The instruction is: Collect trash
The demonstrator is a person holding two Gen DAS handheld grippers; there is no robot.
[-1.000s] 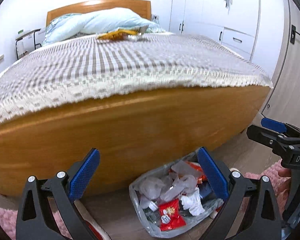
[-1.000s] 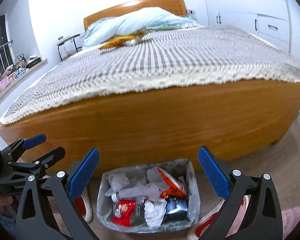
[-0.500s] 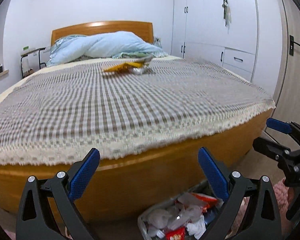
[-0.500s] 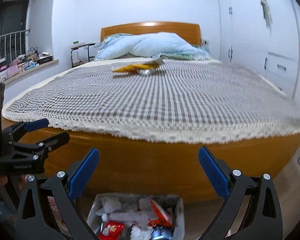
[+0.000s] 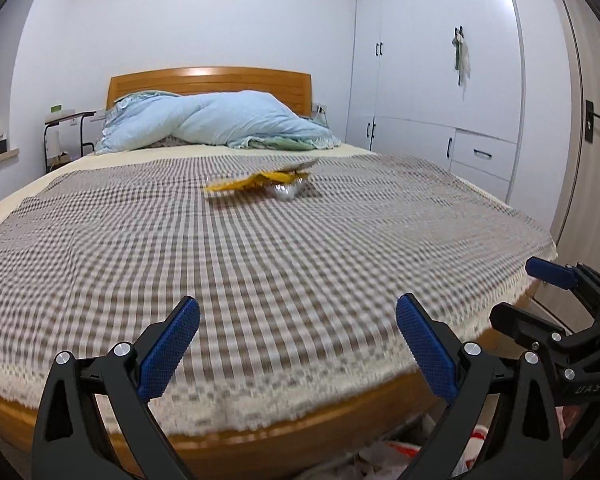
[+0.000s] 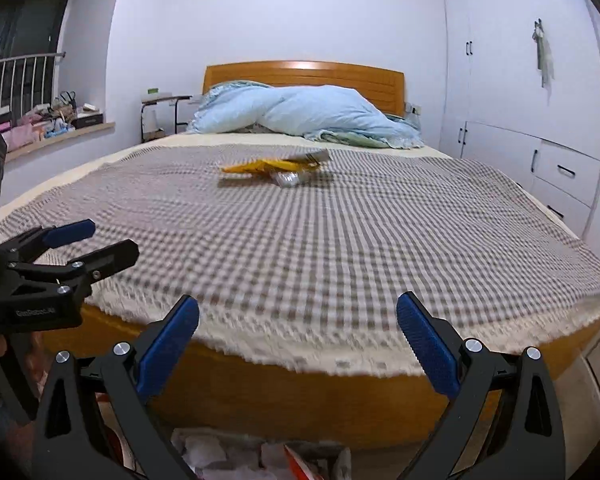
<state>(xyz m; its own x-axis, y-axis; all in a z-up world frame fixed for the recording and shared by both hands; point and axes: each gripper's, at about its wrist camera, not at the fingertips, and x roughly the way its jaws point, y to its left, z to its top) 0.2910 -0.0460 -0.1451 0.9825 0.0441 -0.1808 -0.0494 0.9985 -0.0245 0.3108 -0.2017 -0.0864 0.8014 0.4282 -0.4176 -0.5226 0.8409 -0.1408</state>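
A yellow wrapper (image 5: pixel 256 181) (image 6: pixel 266 167) lies far up the checked bedspread (image 5: pixel 260 256) (image 6: pixel 340 232), with a crumpled silvery piece (image 5: pixel 286 191) (image 6: pixel 290 179) touching its right end. My left gripper (image 5: pixel 298 342) hovers open over the foot of the bed with nothing between its blue pads. My right gripper (image 6: pixel 298 342) is open too, also empty, at the bed's foot edge. Each gripper shows in the other's view: the right gripper (image 5: pixel 540 296) and the left gripper (image 6: pixel 84 242). The trash bin (image 6: pixel 260 456) (image 5: pixel 388 458), full of wrappers, peeks in below the bed frame.
A light blue duvet (image 5: pixel 216 122) is bunched at the wooden headboard (image 5: pixel 208 80). White wardrobes (image 5: pixel 440 80) line the right wall. A small side table (image 5: pixel 66 128) stands left of the bed, and a cluttered ledge (image 6: pixel 48 124) runs along the left wall.
Both grippers have risen from bin level to above the foot of the bed. The bin has dropped to the bottom edge of both views, and the wrapper is now in plain sight.
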